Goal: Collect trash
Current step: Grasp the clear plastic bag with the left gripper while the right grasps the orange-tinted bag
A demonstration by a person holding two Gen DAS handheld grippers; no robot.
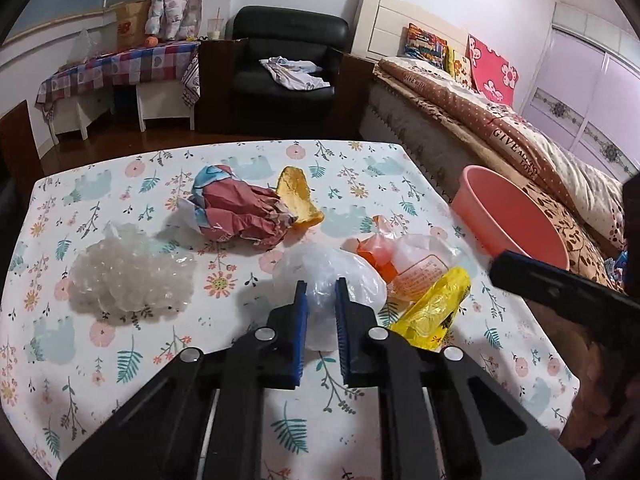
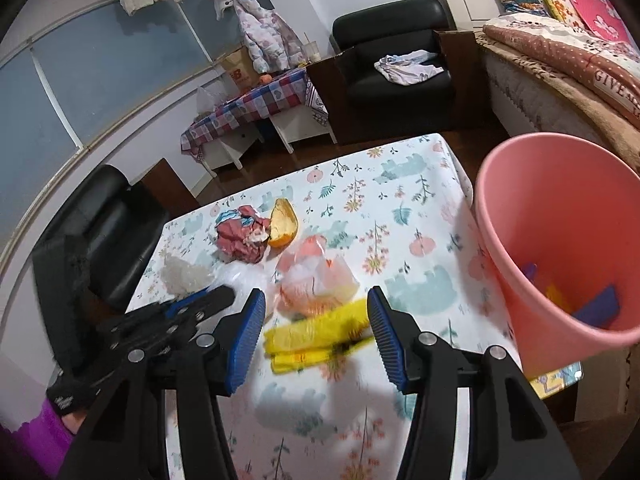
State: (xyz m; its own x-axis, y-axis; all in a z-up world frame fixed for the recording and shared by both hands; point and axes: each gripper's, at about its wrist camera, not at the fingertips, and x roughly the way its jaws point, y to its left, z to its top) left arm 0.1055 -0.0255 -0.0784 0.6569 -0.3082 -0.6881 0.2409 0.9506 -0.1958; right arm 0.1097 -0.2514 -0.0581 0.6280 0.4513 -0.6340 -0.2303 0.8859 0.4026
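Note:
On the floral tablecloth (image 1: pixel 120 360) my left gripper (image 1: pixel 322 292) is shut on a clear plastic bag (image 1: pixel 352 276), which bunches between its blue pads. Right of it lie a yellow wrapper (image 1: pixel 434 312) and an orange-tinted bag (image 1: pixel 376 252). Farther back are crumpled red paper (image 1: pixel 240 212), a yellow-orange peel (image 1: pixel 298 196) and a wad of bubble wrap (image 1: pixel 128 276). In the right wrist view my right gripper (image 2: pixel 316 294) stands open just above the yellow wrapper (image 2: pixel 316 336), its pads not touching it. A pink bucket (image 2: pixel 520 240) stands at the table's right edge.
The bucket (image 1: pixel 516 216) holds some blue and yellow scraps. A bed lies beyond it at the right. A black armchair (image 1: pixel 288 56) and a side table with a checked cloth (image 1: pixel 120 68) stand across the floor. Another black chair (image 2: pixel 100 232) sits at the table's left.

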